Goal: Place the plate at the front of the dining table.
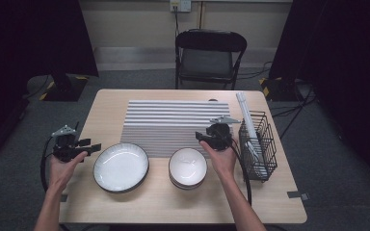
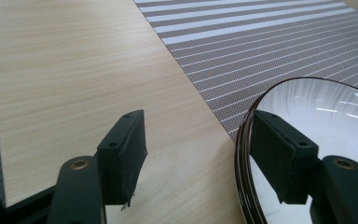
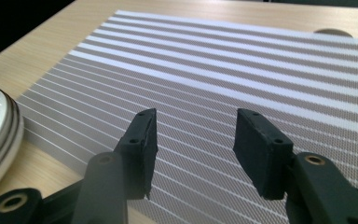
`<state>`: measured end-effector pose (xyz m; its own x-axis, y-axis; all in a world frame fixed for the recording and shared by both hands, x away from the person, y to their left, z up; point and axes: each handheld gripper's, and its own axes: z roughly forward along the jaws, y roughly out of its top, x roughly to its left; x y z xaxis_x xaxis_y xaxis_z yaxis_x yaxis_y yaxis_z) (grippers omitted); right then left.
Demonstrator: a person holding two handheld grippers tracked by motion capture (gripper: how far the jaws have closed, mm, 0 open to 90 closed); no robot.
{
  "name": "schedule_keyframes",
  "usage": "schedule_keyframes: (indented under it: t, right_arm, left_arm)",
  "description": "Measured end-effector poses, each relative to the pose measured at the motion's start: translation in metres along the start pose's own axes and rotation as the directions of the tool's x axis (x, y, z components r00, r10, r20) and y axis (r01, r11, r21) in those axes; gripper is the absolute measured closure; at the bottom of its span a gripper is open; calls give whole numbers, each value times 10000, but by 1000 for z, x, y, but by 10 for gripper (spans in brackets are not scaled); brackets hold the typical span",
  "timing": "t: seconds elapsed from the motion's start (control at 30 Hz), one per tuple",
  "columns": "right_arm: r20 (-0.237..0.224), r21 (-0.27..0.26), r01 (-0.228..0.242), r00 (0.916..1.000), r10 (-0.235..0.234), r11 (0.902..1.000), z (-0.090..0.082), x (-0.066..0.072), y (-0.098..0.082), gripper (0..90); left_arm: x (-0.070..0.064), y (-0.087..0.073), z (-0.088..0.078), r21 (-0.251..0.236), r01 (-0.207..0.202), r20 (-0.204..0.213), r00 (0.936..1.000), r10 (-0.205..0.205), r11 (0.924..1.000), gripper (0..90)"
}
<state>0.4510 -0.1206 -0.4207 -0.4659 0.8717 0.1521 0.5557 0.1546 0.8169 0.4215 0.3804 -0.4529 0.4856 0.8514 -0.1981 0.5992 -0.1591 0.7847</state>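
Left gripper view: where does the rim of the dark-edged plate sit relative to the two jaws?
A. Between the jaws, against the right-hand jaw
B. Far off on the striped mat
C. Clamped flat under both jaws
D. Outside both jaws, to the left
A. In the left gripper view the plate has its dark rim passing just inside the right-hand jaw of the left gripper, with bare table showing in the gap beside the other jaw.

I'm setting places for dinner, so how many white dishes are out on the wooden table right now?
2 for sure: a wide white dark-rimmed plate front left, beside the left gripper, and a smaller white bowl front centre. The bowl looks stacked on others, so more may be hidden beneath.
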Motion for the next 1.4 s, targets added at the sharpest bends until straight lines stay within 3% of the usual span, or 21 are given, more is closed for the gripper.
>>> schedule_keyframes:
  t: [0.27, 0.5, 0.57, 0.7, 0.83, 1.0, 1.23, 1.4]
  right_arm:
    - [-540, -331, 259, 9982, -276, 9991, -2, 19, 16, 535]
    - [-934, -523, 505, 9941, -552, 9974, -1, 38, 29, 556]
    - [-798, -450, 799, 9933, -834, 9958, 0, 43, 32, 556]
    - [-851, -648, 579, 9944, -633, 9962, -2, 46, 41, 554]
    - [-923, -582, 806, 9920, -857, 9950, -2, 52, 46, 554]
    - [-1420, -692, 1041, 9834, -1130, 9922, 2, 72, 58, 552]
    - [-2051, -851, 1292, 9680, -1443, 9880, 10, 103, 73, 567]
    - [-2696, -867, 1559, 9472, -1738, 9840, 21, 132, 81, 568]
  left_arm:
    - [-3, 2, -3, 25, -135, -27, 9999, 135, 9999, 397]
    - [-6, 4, -5, -253, -234, 464, 9986, 246, 9994, 387]
    - [-6, 5, -6, -264, -225, 618, 9978, 241, 9994, 375]
    - [-6, 5, -8, -384, -314, 775, 9964, 343, 9988, 375]
    - [-7, 6, -9, -425, -370, 859, 9955, 405, 9984, 385]
    - [-9, 7, -9, -361, -462, 897, 9947, 492, 9983, 405]
    - [-8, 7, -10, -473, -292, 1045, 9939, 340, 9985, 417]
    - [-7, 7, -11, -545, -250, 1045, 9941, 306, 9982, 427]
